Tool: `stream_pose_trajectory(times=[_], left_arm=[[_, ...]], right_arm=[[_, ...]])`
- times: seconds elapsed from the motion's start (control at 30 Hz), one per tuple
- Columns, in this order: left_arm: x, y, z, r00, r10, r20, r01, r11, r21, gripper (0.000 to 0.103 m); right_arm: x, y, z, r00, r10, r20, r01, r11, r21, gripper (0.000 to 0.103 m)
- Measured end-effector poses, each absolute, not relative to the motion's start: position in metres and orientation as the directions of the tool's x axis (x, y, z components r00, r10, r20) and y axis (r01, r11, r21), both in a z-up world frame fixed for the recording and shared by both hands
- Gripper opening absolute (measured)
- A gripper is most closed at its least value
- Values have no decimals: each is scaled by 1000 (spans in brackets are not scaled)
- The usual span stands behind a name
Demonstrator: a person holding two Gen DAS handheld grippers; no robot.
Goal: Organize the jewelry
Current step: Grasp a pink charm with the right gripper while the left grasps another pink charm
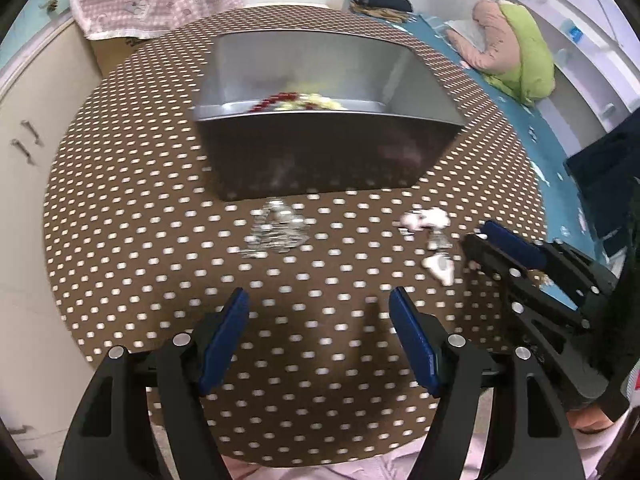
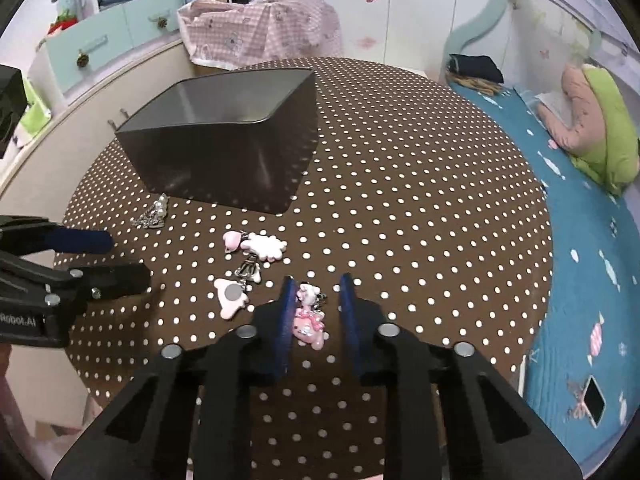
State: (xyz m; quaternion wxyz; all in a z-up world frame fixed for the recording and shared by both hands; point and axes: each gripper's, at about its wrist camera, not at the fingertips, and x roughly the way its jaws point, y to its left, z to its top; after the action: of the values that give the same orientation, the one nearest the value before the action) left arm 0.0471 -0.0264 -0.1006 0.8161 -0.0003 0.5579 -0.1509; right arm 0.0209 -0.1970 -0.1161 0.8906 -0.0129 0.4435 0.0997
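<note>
A round table [image 2: 400, 160] under a brown cloth with white dots fills both views. On its far half stands an open dark metal tin [image 2: 224, 160]. The left wrist view shows red beads [image 1: 276, 100] and some pale yellow pieces already lying on the tin's floor, so the sorting looks partly done.

The left gripper [image 1: 320, 320] hangs over bare cloth on the near side of the tin. Its jaws stand wide and there is nothing between them. The right gripper [image 2: 317, 280] points steeply down at the table's near edge. Its 2 blue pads sit either side of a pink and white charm [image 2: 308, 322] that lies on the cloth. The jaws are narrowed around it, one pad about touching it. A clear gap shows at the other pad, so the charm is bracketed but not yet pinched.

3 lots of jewelry remain outside the tin. A silver chain with pearls [image 1: 276, 228] lies just in front of the tin's near wall. A cluster of pink and white charms [image 2: 256, 256] lies between the chain and the right gripper. The bracketed charm is nearest the table's edge.

The step in hand appears to be the pick of that charm. The next move likely calls for closing fully until both pads bear on it. Then comes a straight lift and a carry over the tin's rim before release. The charm is small, glossy and tied to a second piece by a ring, so it could twist or slip out. The chain looks the natural target for the idle left gripper.
</note>
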Motion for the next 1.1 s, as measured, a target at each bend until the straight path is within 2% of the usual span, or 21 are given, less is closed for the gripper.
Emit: stream_pose_trajectory(times=[0.17,0.4,0.47,0.57,0.63,0.73,0.77,1.1], left_arm=[[44,-58,-98,347,-259,-901,317,937,-147,70],[49,-85,-106,340,-240,-909,337,934,-120,70],[51,-89,-106,347,-234,-908,338,935,-112,66],[51,-98,-108,380,-197,-904,357,933,-53,45],[52,-101,-108,396,-180,-900,365,931,-25,27],[56,-94,-107,387,-189,-903,360,932,-41,9],[57,-92,-107,381,-192,-905,356,933,-48,6],[54,-84,-100,383,-211,-900,360,931,-65,6]], right_arm=[[21,-218,-116,580,213,-786,-174,975,135,16],[22,-233,-115,582,208,-786,-154,977,144,16],[23,-239,-115,579,226,-783,-150,974,170,16],[24,-240,-116,578,232,-782,-149,973,179,16],[25,-240,-116,580,230,-782,-148,973,176,16],[27,-240,-116,577,241,-781,-147,971,191,16],[28,-241,-116,575,244,-781,-145,970,196,16],[34,-237,-113,570,230,-789,-135,973,186,16]])
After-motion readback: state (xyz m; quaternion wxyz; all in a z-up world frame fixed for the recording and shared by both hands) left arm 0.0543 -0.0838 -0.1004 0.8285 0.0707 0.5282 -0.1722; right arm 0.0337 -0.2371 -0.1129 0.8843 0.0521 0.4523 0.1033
